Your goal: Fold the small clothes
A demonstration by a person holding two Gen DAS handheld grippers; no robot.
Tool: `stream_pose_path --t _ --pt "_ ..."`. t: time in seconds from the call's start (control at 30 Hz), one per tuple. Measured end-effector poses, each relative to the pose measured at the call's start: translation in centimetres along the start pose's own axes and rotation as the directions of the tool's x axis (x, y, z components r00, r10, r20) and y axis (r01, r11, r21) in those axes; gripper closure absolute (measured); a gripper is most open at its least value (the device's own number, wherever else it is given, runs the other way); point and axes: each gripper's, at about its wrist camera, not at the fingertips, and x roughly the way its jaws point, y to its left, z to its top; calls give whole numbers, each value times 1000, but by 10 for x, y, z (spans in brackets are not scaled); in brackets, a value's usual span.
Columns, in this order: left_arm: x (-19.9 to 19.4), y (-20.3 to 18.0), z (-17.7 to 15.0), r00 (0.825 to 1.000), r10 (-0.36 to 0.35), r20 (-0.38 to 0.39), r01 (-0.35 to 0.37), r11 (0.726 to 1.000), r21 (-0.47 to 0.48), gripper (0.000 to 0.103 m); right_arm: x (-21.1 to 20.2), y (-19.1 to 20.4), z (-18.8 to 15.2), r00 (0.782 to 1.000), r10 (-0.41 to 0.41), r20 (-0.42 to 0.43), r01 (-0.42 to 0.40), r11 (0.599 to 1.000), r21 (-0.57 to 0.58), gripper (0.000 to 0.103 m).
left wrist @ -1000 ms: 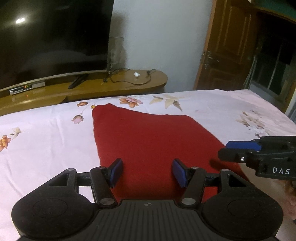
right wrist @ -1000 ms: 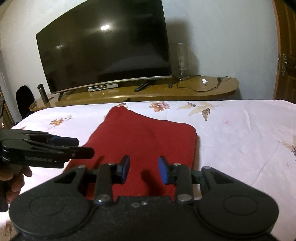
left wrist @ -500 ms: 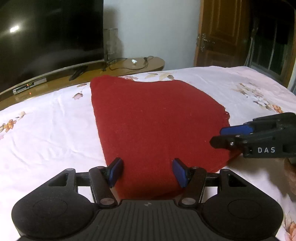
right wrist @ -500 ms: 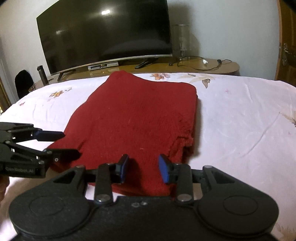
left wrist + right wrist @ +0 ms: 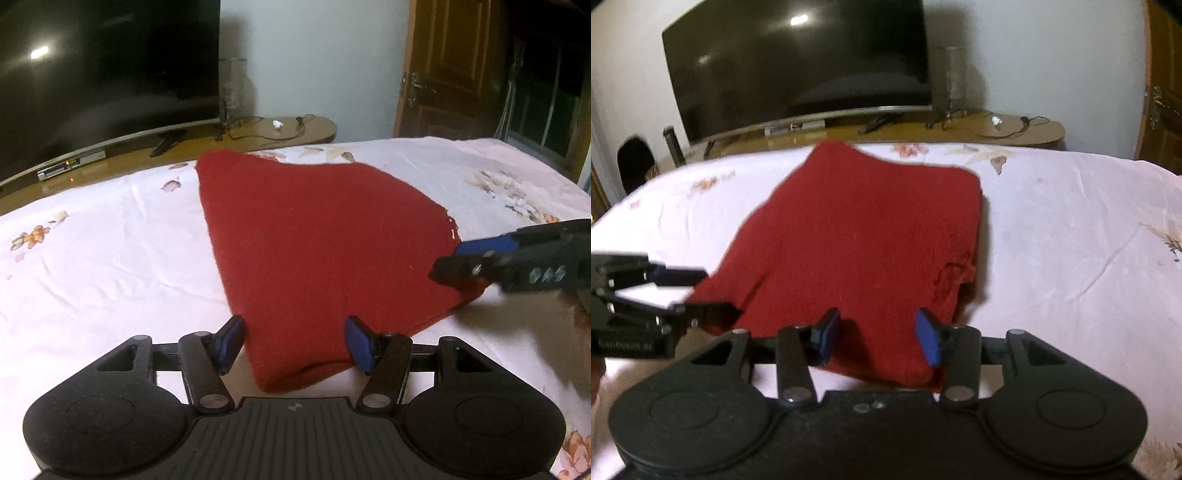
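A red knitted garment [image 5: 317, 243] lies folded flat on the white flowered bedsheet [image 5: 96, 266]; it also shows in the right wrist view [image 5: 857, 236]. My left gripper [image 5: 291, 345] is open, its blue pads on either side of the garment's near left corner. My right gripper [image 5: 877, 338] is open, straddling the near right edge. Each gripper shows in the other's view, the right one [image 5: 454, 264] at the garment's right corner, the left one [image 5: 690, 291] at its left corner. Nothing is clamped.
A large black TV [image 5: 798, 62] stands on a wooden console [image 5: 1008, 129] beyond the bed. A wooden door [image 5: 450, 70] is at the right. A dark chair [image 5: 633, 162] stands at the far left.
Both grippers have come down and forward to the garment's near edge. Their open pads now straddle its near corners, where before they hovered above it.
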Motion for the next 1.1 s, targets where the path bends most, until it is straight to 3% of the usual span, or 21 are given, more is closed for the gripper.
stream_pose_path --t 0.1,0.13,0.17,0.23,0.27,0.37,0.47,0.6,0.9,1.0,1.1 --pt "-3 16 4 999 18 38 -17 1000 -24 42 -12 -17 5 997 36 61 -42 994 97 32" --pt "-1 25 6 999 21 46 -19 999 -45 23 -13 -28 7 996 54 76 -66 986 155 31" --pt "2 34 8 999 14 48 -10 997 -74 18 -12 -44 9 993 79 86 -97 966 240 31" --pt "13 58 14 998 -54 36 59 985 -165 18 -6 -73 12 989 121 87 -145 917 372 31" --pt "21 71 16 995 -103 21 105 968 -228 18 0 -88 14 984 152 91 -176 890 421 31" --pt "49 104 18 960 -279 14 260 874 -411 18 22 -119 16 978 202 50 -199 839 506 29" --pt "70 119 20 921 -389 27 351 796 -494 19 43 -138 13 959 284 17 -243 789 564 29" --pt "92 119 23 905 -425 18 371 769 -520 27 54 -143 16 937 348 16 -293 765 573 27" --pt "114 119 34 884 -465 44 415 739 -530 29 83 -132 42 905 424 -45 -354 806 475 24" --pt "117 120 36 879 -474 51 426 732 -532 29 94 -114 52 900 431 -65 -368 832 415 23" --pt "115 120 35 876 -479 51 431 733 -527 32 100 -99 55 887 455 -79 -393 833 390 23"
